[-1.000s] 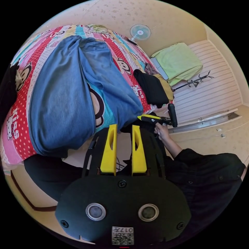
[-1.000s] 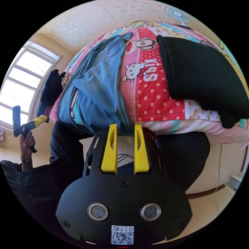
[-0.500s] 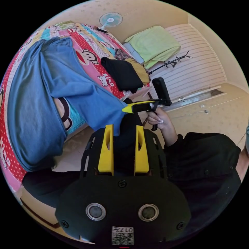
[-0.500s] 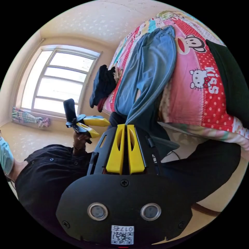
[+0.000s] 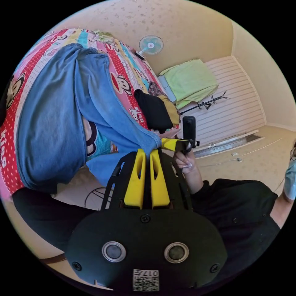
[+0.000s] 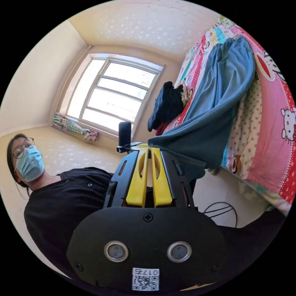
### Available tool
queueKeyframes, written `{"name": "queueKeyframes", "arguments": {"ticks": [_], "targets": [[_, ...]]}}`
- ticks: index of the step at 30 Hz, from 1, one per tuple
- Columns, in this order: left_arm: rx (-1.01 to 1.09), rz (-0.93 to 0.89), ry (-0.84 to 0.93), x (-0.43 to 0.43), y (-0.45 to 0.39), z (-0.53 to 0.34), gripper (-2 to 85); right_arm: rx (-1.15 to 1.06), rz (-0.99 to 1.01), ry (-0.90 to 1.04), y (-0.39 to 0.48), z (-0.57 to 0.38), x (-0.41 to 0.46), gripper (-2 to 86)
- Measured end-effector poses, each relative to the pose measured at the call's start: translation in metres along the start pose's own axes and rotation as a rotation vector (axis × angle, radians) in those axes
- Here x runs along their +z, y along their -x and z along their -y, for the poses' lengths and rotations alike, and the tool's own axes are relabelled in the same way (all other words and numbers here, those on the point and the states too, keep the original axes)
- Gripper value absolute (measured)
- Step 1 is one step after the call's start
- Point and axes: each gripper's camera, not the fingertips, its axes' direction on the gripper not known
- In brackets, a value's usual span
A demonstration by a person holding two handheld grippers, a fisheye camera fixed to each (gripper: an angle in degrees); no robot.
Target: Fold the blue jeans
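Note:
The blue jeans (image 5: 52, 123) lie spread on a bed with a cartoon bedspread (image 5: 123, 77); one leg end is pulled up off the bed's near edge. My left gripper (image 5: 147, 151) is shut on that leg end. Right beside it, the right gripper (image 5: 169, 144), held in a hand, pinches the same hem. In the right gripper view, my right gripper (image 6: 149, 150) is shut on the hem of the jeans (image 6: 222, 101), which hang in a slack fold from the bed. The left gripper's black handle (image 6: 125, 134) stands just behind it.
A folded black garment (image 5: 152, 111) lies on the bed beside the jeans, and a dark pile of clothes (image 6: 168, 103) at the other side. A fan (image 5: 150, 45), a green cloth (image 5: 191, 81) and a coat rack (image 5: 209, 101) stand beyond. A cable (image 6: 220, 211) loops on the floor.
Both grippers went from open to shut: the right one closed on the jeans' leg end first, then the left. The leg end has lifted off the bed edge.

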Motion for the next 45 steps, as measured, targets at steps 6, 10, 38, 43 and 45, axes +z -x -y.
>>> {"name": "queueKeyframes", "arguments": {"ticks": [6, 10, 38, 43, 45], "targets": [[-0.056, -0.148, -0.064, -0.033, 0.022, -0.001, -0.5, -0.087, -0.175, 0.023, -0.017, -0.022, 0.005, 11.7], [-0.072, -0.185, -0.086, -0.046, 0.029, 0.002, -0.6, -0.171, -0.208, 0.043, -0.026, -0.025, 0.019, 11.8], [-0.206, -0.202, 0.013, -0.098, 0.036, -0.017, 18.1, -0.388, 0.021, 0.195, 0.049, -0.054, 0.044, 2.8], [-0.194, -0.136, 0.232, -0.043, 0.022, -0.02, 10.5, -0.355, 0.093, 0.275, 0.042, -0.05, 0.081, 2.7], [-0.196, -0.123, 0.227, -0.042, 0.021, -0.027, 4.8, -0.335, 0.091, 0.312, 0.038, -0.052, 0.096, 2.8]]}}
